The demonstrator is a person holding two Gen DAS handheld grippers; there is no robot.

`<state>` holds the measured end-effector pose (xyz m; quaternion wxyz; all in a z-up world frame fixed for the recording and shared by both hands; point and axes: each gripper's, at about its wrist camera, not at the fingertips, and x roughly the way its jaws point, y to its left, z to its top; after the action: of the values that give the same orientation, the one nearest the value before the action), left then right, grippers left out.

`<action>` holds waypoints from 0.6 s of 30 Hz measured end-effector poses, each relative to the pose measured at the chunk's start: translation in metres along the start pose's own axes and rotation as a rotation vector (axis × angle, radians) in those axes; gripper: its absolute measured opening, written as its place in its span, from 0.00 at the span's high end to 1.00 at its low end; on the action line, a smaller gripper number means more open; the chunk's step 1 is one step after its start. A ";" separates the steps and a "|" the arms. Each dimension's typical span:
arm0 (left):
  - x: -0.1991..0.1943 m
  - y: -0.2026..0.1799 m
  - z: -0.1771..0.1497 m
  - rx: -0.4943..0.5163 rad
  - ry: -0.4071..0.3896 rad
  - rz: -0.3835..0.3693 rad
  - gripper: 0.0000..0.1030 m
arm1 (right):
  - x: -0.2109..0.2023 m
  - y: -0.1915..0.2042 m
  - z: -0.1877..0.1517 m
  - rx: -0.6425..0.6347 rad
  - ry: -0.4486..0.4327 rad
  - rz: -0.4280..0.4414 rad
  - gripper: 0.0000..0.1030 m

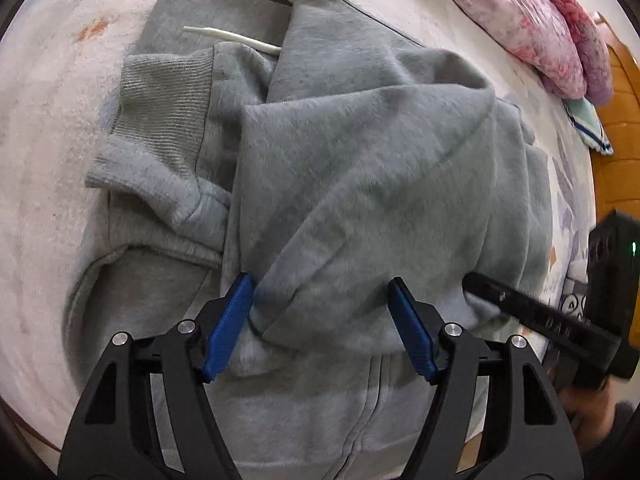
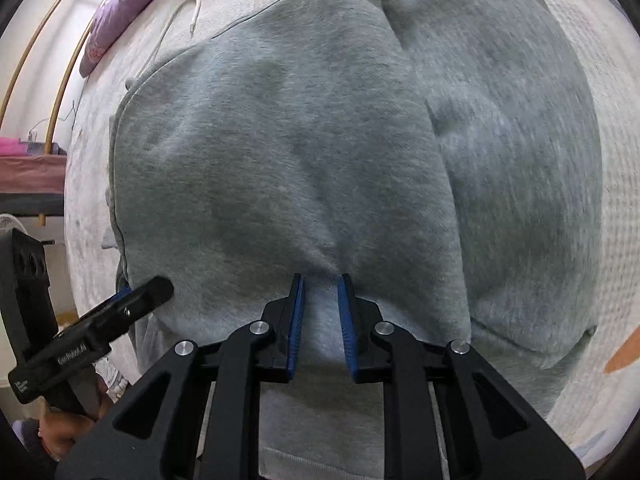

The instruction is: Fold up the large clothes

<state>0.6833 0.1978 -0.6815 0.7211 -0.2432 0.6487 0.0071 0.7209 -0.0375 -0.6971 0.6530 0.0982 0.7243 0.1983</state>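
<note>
Grey zip hoodie [image 1: 360,168] lies on a pale fleecy bed cover [image 1: 44,152], filling the centre of both views. It is partly folded: a broad panel of fabric is doubled over the body. Its zip line runs down the bottom centre of the left wrist view. A ribbed cuff [image 1: 164,108] lies at centre left, on top of the garment. Two white drawcords [image 1: 236,38] trail near the top of the frame, by the hood end.

Left gripper [image 1: 320,304], bottom centre of its own view: blue pads [image 1: 228,332] stand wide apart, straddling the near edge of the folded panel. The left pad touches a crease in the cloth; the right pad shows no pressure on anything. Nothing clamped.

Right gripper [image 2: 322,300], bottom centre of its view: jaws narrow, with a ridge of grey fabric gathered between the blue pads [image 2: 346,328]. The cloth puckers up toward the tips, so it reads as a pinch on the hoodie.

Each gripper shows in the other's view: the right at lower right of the left wrist view, the left at lower left of the right wrist view with a hand [image 2: 60,436] under it.

Beyond the garment: pink floral bedding [image 1: 532,28] at upper right, a striped cloth [image 1: 588,128] just below it, orange wood [image 1: 618,152] at the right edge.
</note>
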 end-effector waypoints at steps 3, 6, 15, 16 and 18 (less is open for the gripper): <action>-0.029 0.007 0.003 -0.044 -0.027 -0.075 0.31 | -0.025 0.003 0.017 0.033 -0.007 0.071 0.79; -0.073 0.011 0.026 -0.083 -0.147 -0.126 0.26 | -0.062 0.003 0.041 0.068 -0.095 0.152 0.62; -0.051 0.030 0.153 -0.281 -0.158 -0.120 0.19 | -0.073 -0.020 0.139 0.293 -0.174 0.083 0.48; -0.042 0.034 0.166 -0.321 -0.151 -0.131 0.19 | -0.068 -0.026 0.150 0.348 -0.169 0.085 0.47; -0.026 0.041 0.178 -0.395 -0.124 -0.140 0.19 | -0.061 -0.036 0.160 0.400 -0.157 0.108 0.47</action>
<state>0.8322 0.3061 -0.6641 0.6966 -0.4234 0.5707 0.0990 0.8905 -0.0686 -0.6678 0.6633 0.2796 0.6899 0.0772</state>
